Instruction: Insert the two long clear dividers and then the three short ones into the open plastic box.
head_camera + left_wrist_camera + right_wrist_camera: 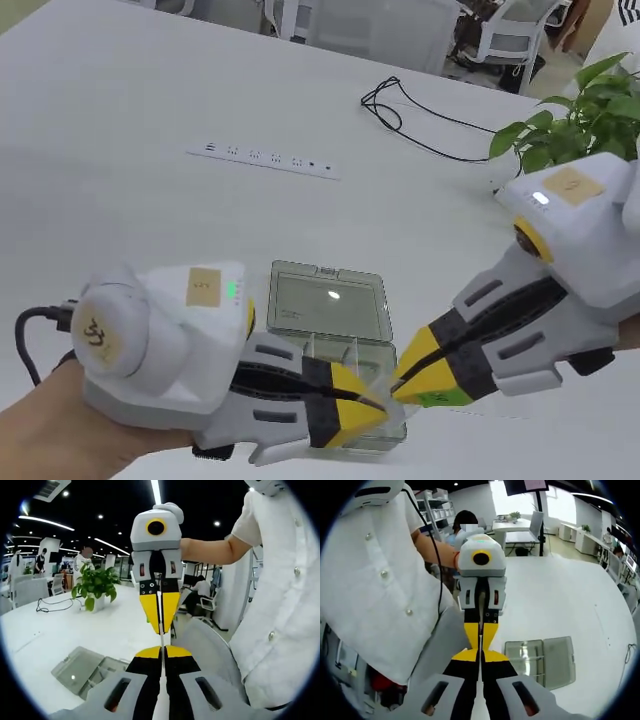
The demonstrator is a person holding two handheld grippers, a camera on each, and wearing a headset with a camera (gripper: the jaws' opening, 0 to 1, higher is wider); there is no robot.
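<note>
Divider [385,405], clear, clamped between left fingers [345,385] and right fingers [420,355] over open box [330,305]; seated dividers apparently few, count unclear.

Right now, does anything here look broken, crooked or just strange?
Nothing looks spilled or broken. The plastic box sits open, lid lying flat. The only curious thing: the left claw and right claw meet tip to tip above it, both seemingly pinching one thin clear divider.
</note>
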